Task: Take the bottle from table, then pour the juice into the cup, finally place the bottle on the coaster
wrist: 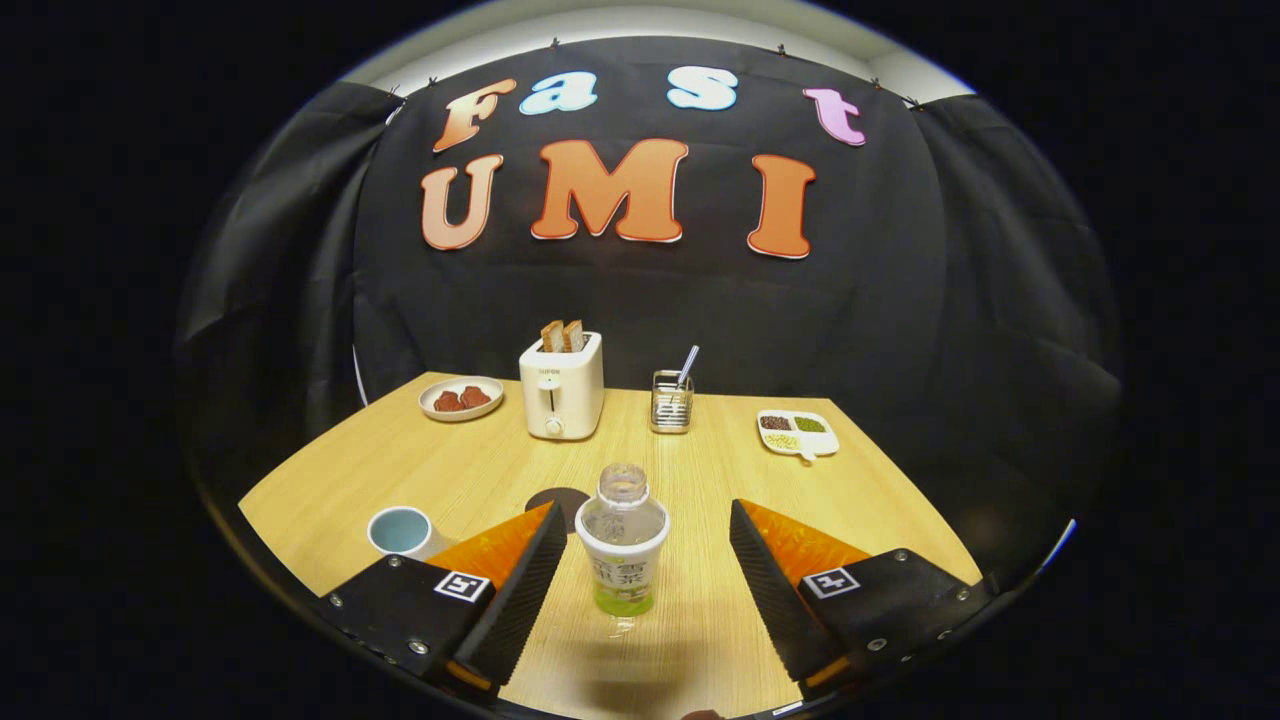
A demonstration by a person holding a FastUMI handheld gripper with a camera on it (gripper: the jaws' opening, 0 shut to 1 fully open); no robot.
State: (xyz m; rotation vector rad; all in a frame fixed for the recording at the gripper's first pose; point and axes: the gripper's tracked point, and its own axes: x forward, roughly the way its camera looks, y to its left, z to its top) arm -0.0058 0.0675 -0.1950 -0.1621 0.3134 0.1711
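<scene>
- Gripper view: tabletop [400,470], pale wood, carrying all the items.
- Claw [640,560]: fingers spread wide, one to each side of the bottle, neither touching it.
- Bottle [622,545]: upright and uncapped, standing between the fingers; a little green juice sits at its base.
- Cup [400,530]: beyond the left finger, near the bottle.
- Coaster [558,500]: dark disc just behind the bottle, partly hidden.
- Grasp advice: advance until the pads flank the labelled body, centre it, then close evenly, since the open neck would probably spill if tilted.
</scene>
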